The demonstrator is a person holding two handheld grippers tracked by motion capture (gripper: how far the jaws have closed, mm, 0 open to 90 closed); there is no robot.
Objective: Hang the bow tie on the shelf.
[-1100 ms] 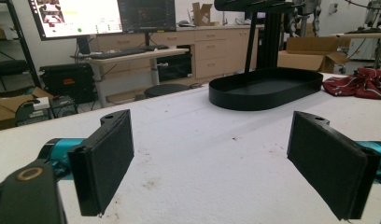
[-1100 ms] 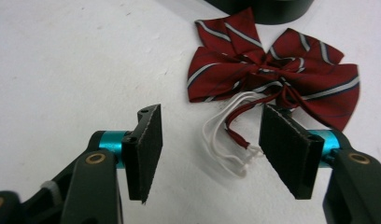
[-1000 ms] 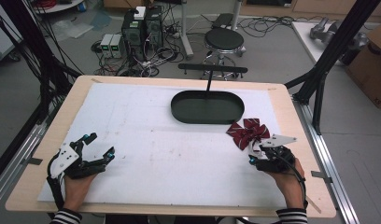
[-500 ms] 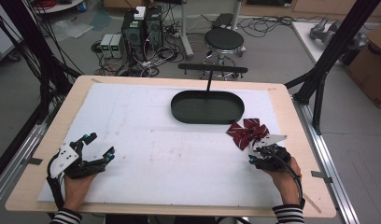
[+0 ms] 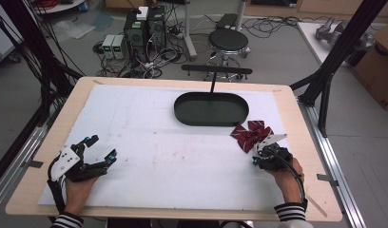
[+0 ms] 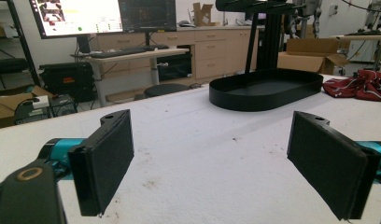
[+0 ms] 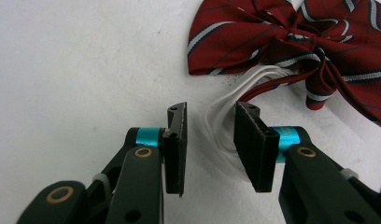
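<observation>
A dark red striped bow tie (image 5: 251,133) lies on the white mat just right of the black oval tray (image 5: 211,110), and its white elastic strap (image 7: 247,81) loops toward me. My right gripper (image 5: 257,153) sits at the tie's near edge. In the right gripper view its jaws (image 7: 209,116) stand partly apart, one on each side of the strap loop, without pinching it. My left gripper (image 5: 103,146) rests on the mat at the near left, jaws wide open (image 6: 209,135) and holding nothing. The left gripper view shows the tray (image 6: 268,88) and the tie (image 6: 361,84) far ahead.
A black post with a crossbar (image 5: 216,70) rises at the tray's far side. The white mat (image 5: 182,156) covers most of the wooden table (image 5: 296,109). Beyond the far edge are a stool (image 5: 228,40) and computers (image 5: 144,28) on the floor.
My right gripper has crept slightly left, toward the bow tie's strap. The left gripper, tie and tray have stayed put.
</observation>
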